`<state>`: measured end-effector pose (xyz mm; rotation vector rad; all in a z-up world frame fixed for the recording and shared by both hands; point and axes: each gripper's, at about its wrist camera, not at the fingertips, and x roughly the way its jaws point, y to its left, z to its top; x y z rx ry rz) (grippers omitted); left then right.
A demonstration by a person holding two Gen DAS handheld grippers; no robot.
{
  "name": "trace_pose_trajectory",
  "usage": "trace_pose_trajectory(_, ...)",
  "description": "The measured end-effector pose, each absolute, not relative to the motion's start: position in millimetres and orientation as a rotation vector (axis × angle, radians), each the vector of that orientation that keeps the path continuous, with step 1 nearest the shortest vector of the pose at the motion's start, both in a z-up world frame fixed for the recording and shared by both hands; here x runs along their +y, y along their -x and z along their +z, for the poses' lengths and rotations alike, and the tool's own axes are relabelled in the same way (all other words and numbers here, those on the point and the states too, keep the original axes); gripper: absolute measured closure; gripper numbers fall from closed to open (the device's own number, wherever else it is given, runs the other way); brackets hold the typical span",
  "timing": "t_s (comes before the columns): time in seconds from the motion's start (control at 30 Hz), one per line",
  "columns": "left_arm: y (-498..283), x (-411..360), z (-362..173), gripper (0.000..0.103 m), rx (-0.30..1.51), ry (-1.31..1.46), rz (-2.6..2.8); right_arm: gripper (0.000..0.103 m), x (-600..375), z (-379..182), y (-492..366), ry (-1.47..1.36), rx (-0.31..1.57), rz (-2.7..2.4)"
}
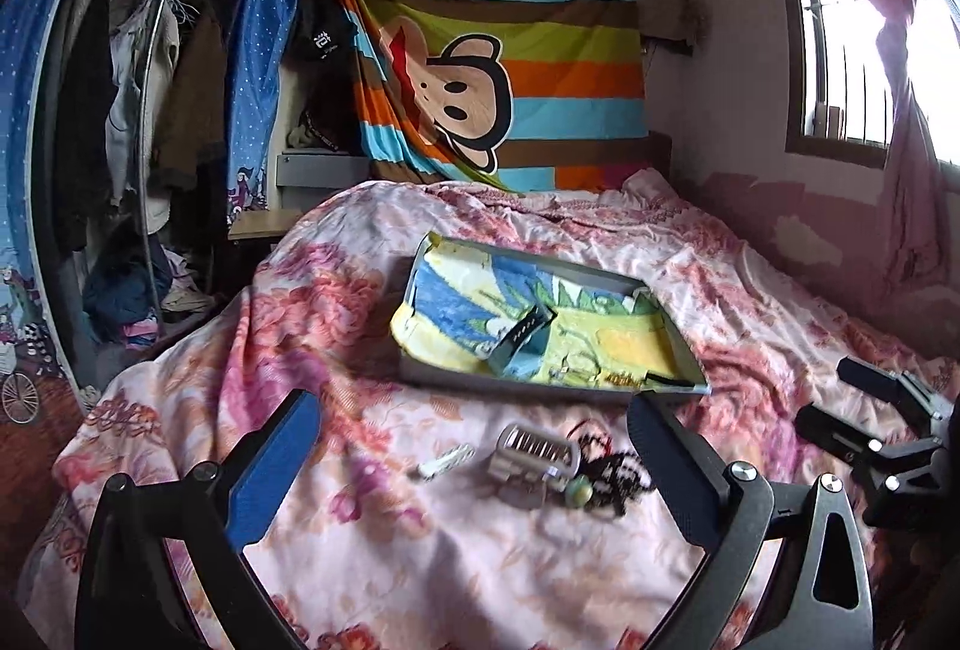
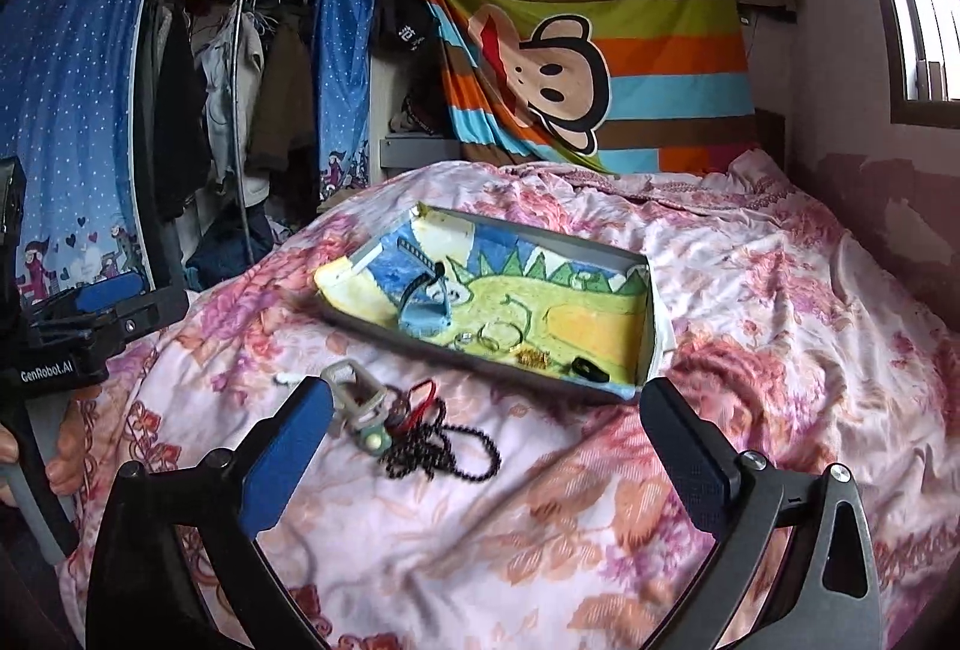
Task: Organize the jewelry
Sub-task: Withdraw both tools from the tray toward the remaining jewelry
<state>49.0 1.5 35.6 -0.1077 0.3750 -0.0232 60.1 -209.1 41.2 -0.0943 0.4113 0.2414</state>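
- A flowered quilt [image 2: 600, 500] covers the bed; a striped monkey sheet [image 2: 600, 50] hangs at its head; a clothes rack [image 1: 150, 80] stands off to one side, a window [image 1: 852, 50] to the other
- One shallow tray [image 2: 651, 344], lined with a drawn picture, lies on the quilt beyond both tools; nothing stands between them and it
- In the tray: one blue watch [image 2: 429, 311], two thin rings [image 2: 498, 335] just beside it, one small gold piece [image 2: 534, 357], one black ring [image 2: 591, 369] near the corner
- On the quilt in front of the tray, one loose heap: a metal watch band [image 1: 534, 461], a black bead chain [image 2: 447, 449], a red cord [image 2: 423, 398], a pale round bead [image 1: 577, 494]; one white clip [image 1: 447, 461] lies just beside it
- Left gripper [image 1: 474, 464]: fingers spread wide, holding nothing, above the heap
- Right gripper [image 2: 486, 455]: fingers spread wide, holding nothing, above the bead chain
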Motion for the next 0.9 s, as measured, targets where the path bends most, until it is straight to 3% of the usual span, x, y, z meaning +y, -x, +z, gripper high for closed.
trace_pose_trajectory(0.9,-58,20,-21,0.0,0.629,0.086,0.02,0.002,-209,-18,-72,0.087,0.613,0.24)
